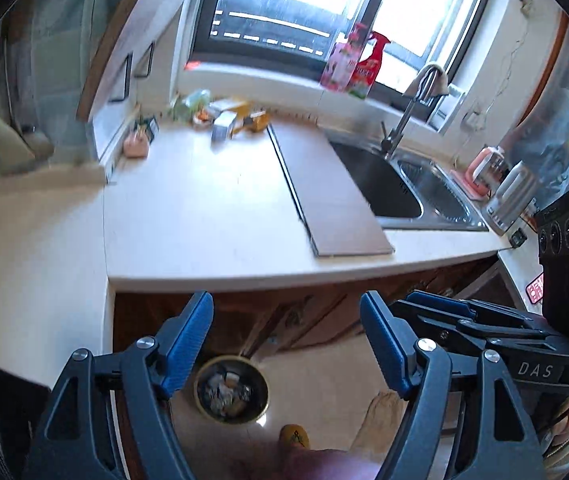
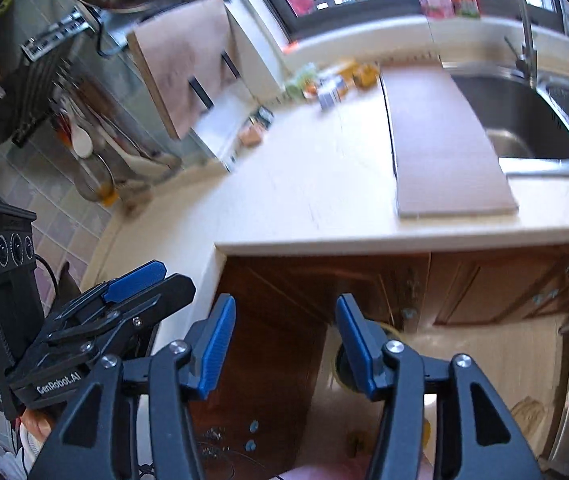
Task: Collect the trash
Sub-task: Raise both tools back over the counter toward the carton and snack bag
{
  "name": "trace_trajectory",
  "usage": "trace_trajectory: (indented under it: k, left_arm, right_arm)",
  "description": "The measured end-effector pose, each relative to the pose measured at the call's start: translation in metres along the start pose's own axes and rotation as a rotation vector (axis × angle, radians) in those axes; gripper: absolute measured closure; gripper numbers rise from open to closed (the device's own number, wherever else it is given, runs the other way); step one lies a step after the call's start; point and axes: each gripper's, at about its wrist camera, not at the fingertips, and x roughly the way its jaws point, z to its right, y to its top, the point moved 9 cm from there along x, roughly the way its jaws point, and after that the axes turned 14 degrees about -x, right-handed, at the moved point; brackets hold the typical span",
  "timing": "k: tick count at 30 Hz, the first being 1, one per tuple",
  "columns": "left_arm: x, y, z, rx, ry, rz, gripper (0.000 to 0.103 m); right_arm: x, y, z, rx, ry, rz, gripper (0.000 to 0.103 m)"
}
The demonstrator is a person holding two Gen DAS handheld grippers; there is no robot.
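kitchen with a pale countertop [image 1: 212, 208] under a bright window [image 1: 304, 4]; we take the sink [image 1: 396, 184] as our landmark.

left wrist view: a flat brown board [image 1: 324, 184] lies on the counter just left of the sink, its right edge over the basin. far left of the sink, at the back wall, sits a blurred cluster of small packages [image 1: 228, 118], and a pink item [image 1: 136, 144] sits further left by the cabinet. behind the sink, a pink bottle [image 1: 340, 62] and a red spray bottle [image 1: 372, 62] stand on the sill. right of the sink are a pink-lidded jar [image 1: 484, 170] and a silver kettle [image 1: 512, 196]. below the counter edge, well in front of the sink, a round trash bin [image 1: 231, 390] stands on the floor with scraps inside. our left gripper [image 1: 286, 344] is held above the bin, jaws released and wide apart, holding nothing. the right gripper [image 1: 436, 308] shows at the right edge; we cannot tell its jaws from this view.

right wrist view: same counter, the board [image 2: 444, 140] touches the sink [image 2: 524, 120] on its left side. packages [image 2: 336, 84] are blurred, far left of the sink at the back. utensils [image 2: 84, 140] hang on the tiled wall well left of the sink. our right gripper [image 2: 284, 344] is released, jaws apart and holding nothing, over the floor in front of the wooden cabinet [image 2: 484, 288]. the bin [image 2: 342, 364] is mostly hidden behind the right finger. the left gripper [image 2: 136, 280] shows at lower left.
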Motion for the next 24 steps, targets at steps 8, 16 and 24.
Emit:
trace_trajectory:
  k: [8, 16, 24]
  left_arm:
    - [0.005, 0.054, 0.011, 0.014, 0.012, 0.072, 0.025]
    - [0.052, 0.126, 0.014, -0.001, 0.065, 0.108, 0.024]
    - [0.142, 0.21, 0.01, -0.035, 0.126, 0.072, 0.024]
  right_arm:
    - [-0.008, 0.051, 0.021, -0.015, -0.009, 0.05, 0.048]
    - [0.021, 0.121, 0.073, -0.022, 0.019, 0.04, 0.048]
    - [0.078, 0.2, 0.133, -0.033, 0.056, -0.026, 0.047]
